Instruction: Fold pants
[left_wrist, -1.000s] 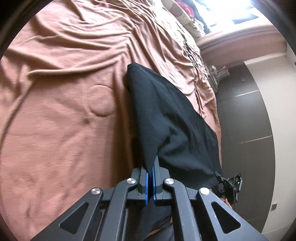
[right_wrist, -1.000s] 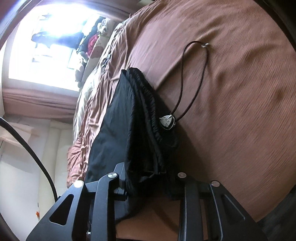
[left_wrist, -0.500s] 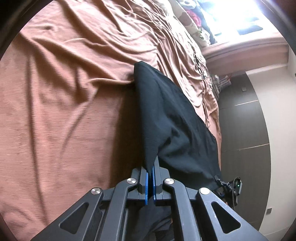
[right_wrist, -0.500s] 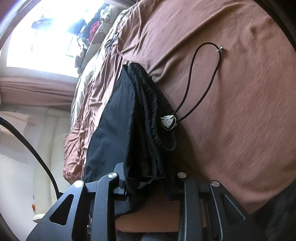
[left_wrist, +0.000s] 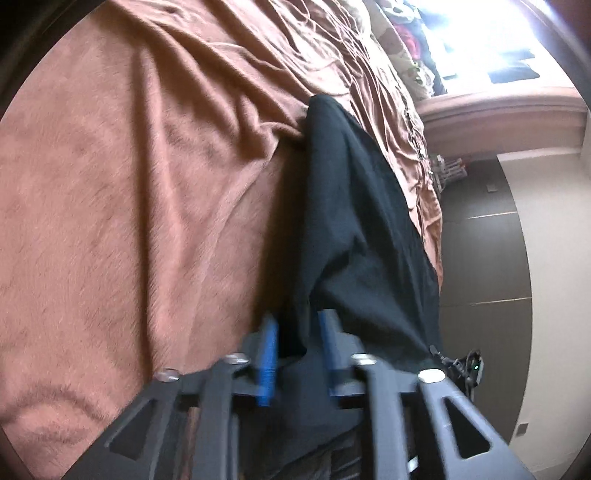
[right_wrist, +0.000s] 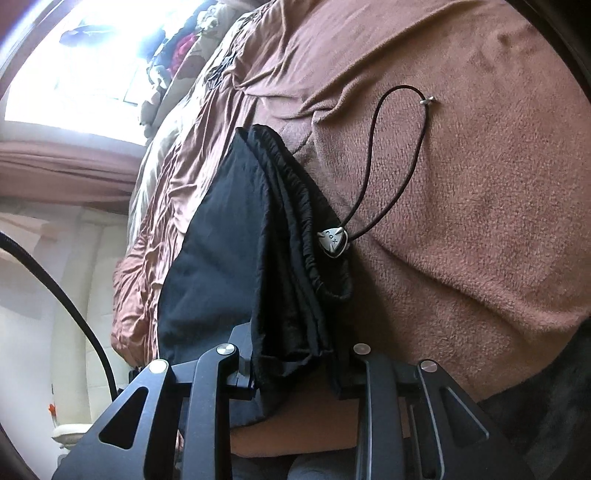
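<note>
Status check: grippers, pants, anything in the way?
Left gripper open, fabric loose between the blue pads. Right gripper open around the bunched edge. Black pants folded on the brown blanket. Drawstring cord trailing beside the waistband.

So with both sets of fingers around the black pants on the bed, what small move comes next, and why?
Probably draw the left gripper back off the pants: its blue fingers stand apart, cloth loose between them. The right gripper looks open too.

pants (right_wrist: 236, 236): matt black cloth | blanket (right_wrist: 461, 206): fuzzy, probably fleece
</note>
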